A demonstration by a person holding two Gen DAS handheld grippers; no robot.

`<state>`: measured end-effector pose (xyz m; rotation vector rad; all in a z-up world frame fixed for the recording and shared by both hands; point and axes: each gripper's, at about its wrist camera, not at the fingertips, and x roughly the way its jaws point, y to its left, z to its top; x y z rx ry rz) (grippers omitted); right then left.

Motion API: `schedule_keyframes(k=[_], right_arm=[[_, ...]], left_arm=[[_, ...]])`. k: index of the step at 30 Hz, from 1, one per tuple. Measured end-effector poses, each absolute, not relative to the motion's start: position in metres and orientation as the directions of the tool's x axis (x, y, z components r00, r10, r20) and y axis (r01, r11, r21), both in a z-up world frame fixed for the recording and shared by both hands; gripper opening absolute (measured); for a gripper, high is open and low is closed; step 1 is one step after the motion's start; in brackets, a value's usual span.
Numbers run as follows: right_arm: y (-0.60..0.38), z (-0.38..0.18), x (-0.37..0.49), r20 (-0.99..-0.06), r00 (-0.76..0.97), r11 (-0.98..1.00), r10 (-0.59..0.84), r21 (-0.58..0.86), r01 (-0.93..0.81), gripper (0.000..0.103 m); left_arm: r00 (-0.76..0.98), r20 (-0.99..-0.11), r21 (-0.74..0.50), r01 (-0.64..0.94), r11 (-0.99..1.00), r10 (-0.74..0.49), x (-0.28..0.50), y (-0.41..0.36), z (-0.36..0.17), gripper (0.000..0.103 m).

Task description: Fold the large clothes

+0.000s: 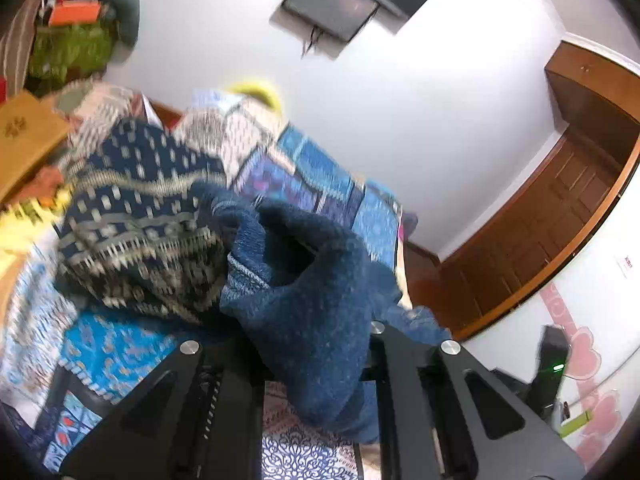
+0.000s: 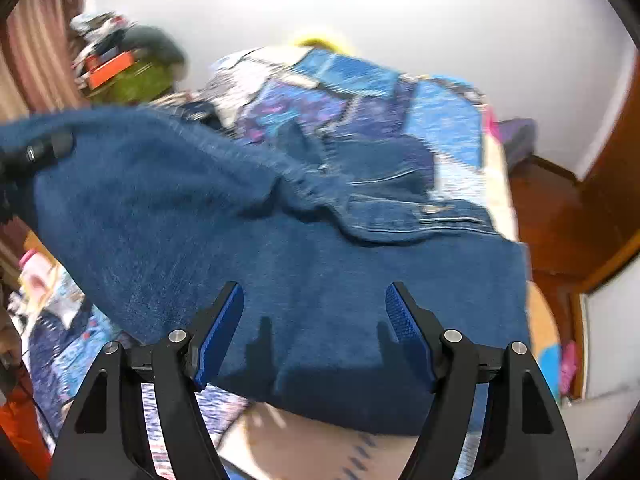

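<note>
Only the left wrist view shows the left tool (image 1: pixel 316 344) clenched on one fuzzy dark-blue fleece garment (image 1: pixel 304 288), its fabric bunched and draping down. In the right view the right tool (image 2: pixel 314 336) hangs released over that garment (image 2: pixel 280 280), spread sideways across the patchwork-covered bed (image 2: pixel 448 120).

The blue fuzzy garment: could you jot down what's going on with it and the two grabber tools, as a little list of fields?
Garment: blue fleece garment, draped across the patterned bedspread
Left gripper: shut on a bunched part of the fleece
Right gripper: open, blue pads apart over the fleece, gripping nothing
Beside it: dark patterned cloth heaped on the bed
Fold: not yet done
</note>
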<state>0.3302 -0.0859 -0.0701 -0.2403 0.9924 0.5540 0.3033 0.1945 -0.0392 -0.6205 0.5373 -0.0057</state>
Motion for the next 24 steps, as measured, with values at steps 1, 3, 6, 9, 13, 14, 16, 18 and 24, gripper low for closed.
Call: schedule_keyframes(k=[1,3,6,9,13,14,16,18,24], right_arm=[[-0.079,-0.076,0.331,-0.851,0.398,0.828,0.341,0.071,-0.557,0.07],[-0.061,-0.094,0.333,-0.877,0.32,0.807,0.358,0.118,-0.578,0.07],[-0.039,-0.123,0.335,-0.907,0.184,0.778,0.378,0.204,-0.594,0.07],[-0.024,-0.151,0.336,-0.916,0.07,0.76,0.394,0.282,-0.586,0.07],[-0.025,-0.158,0.337,-0.921,0.053,0.758,0.386,0.284,-0.588,0.07],[-0.031,-0.155,0.337,-0.92,0.069,0.761,0.387,0.276,-0.587,0.07],[-0.048,-0.142,0.337,-0.913,0.125,0.777,0.389,0.252,-0.577,0.07],[-0.071,-0.129,0.338,-0.903,0.184,0.801,0.389,0.232,-0.552,0.07],[-0.156,-0.089,0.342,-0.85,0.386,0.894,0.358,0.193,-0.404,0.07]], left_arm=[[0.874,-0.465,-0.542,-0.156,0.826,-0.14,0.296,0.194,-0.031,0.012],[0.886,-0.451,-0.518,-0.163,0.839,-0.107,0.291,0.193,-0.021,0.012],[0.891,-0.451,-0.457,-0.186,0.87,-0.047,0.283,0.192,-0.014,0.012],[0.872,-0.489,-0.411,-0.199,0.89,-0.031,0.292,0.187,-0.021,0.012],[0.845,-0.534,-0.344,-0.212,0.915,-0.005,0.303,0.176,-0.035,0.012],[0.845,-0.534,-0.342,-0.206,0.917,-0.01,0.305,0.172,-0.036,0.012],[0.845,-0.534,-0.34,-0.185,0.922,-0.028,0.313,0.162,-0.038,0.012],[0.844,-0.534,-0.335,-0.15,0.93,-0.056,0.321,0.147,-0.035,0.012],[0.821,-0.542,-0.319,-0.003,0.948,-0.18,0.348,0.078,-0.033,0.012]])
